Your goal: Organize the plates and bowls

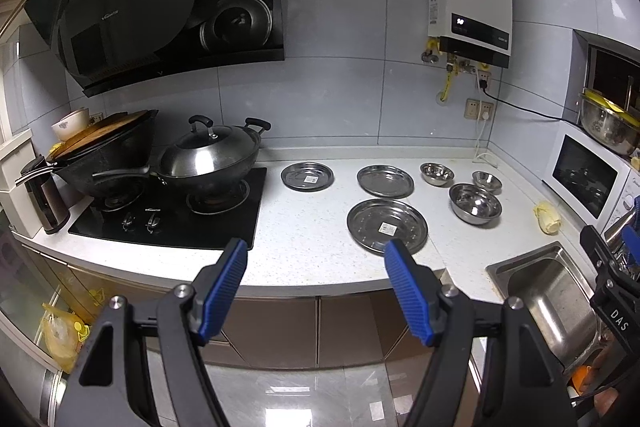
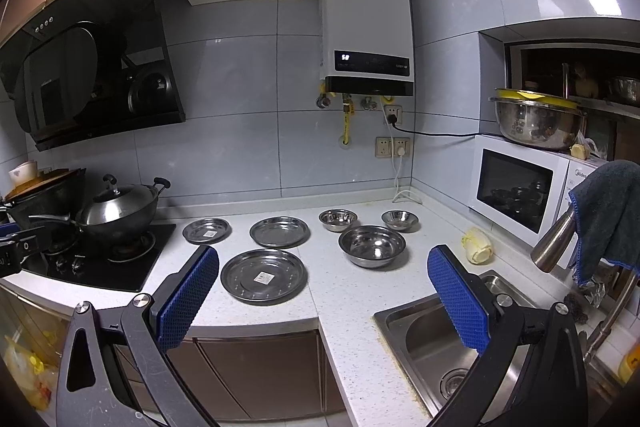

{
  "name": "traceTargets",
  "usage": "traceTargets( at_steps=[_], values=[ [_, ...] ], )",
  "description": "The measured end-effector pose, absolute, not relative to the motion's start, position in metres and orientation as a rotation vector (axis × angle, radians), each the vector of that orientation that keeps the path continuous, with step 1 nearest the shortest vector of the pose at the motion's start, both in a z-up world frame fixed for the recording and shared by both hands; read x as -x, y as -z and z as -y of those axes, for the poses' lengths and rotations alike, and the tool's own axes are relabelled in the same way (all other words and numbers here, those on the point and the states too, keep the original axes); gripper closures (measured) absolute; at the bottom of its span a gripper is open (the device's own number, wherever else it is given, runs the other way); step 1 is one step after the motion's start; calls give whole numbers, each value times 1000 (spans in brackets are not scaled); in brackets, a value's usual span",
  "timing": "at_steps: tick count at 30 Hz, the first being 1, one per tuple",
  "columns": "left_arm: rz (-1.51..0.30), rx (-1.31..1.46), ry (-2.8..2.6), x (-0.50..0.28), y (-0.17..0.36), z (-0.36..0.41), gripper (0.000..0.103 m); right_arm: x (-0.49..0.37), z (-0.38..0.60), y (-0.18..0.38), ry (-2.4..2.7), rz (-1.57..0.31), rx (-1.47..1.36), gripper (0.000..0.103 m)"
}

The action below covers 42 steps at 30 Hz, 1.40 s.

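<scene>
Beside plates [image 2: 264, 277], bare countertop [image 2: 340, 323].

This is a home kitchen. A black glass gas hob [image 1: 172, 211] is set into the white speckled stone table [image 1: 312, 235], carrying a lidded steel wok [image 1: 208, 159], with a slanted black range hood [image 1: 160, 11] above. A white wall-mounted water heater [image 2: 366, 27] hangs on grey tiles (its display is lit). A white microwave oven [image 2: 520, 191] stands in the corner, and a stainless steel sink [image 2: 440, 339] is sunk into the table beside it. Round steel plates [image 2: 264, 277] and small steel bowls [image 2: 372, 245] lie out on the table, with brown cabinet doors [image 1: 280, 331] below.
</scene>
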<state>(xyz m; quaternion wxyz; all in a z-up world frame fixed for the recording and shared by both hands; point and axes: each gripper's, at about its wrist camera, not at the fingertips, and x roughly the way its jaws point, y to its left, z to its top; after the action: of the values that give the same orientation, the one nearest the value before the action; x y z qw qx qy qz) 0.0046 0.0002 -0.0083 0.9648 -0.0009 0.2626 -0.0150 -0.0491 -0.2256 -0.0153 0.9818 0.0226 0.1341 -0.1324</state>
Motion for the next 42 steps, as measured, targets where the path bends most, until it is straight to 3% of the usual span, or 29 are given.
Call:
traceTargets(
  at_steps=[42],
  values=[
    [-574, 29, 51, -12, 13, -4, 33, 41, 220, 15, 267, -286, -47, 1]
  ],
)
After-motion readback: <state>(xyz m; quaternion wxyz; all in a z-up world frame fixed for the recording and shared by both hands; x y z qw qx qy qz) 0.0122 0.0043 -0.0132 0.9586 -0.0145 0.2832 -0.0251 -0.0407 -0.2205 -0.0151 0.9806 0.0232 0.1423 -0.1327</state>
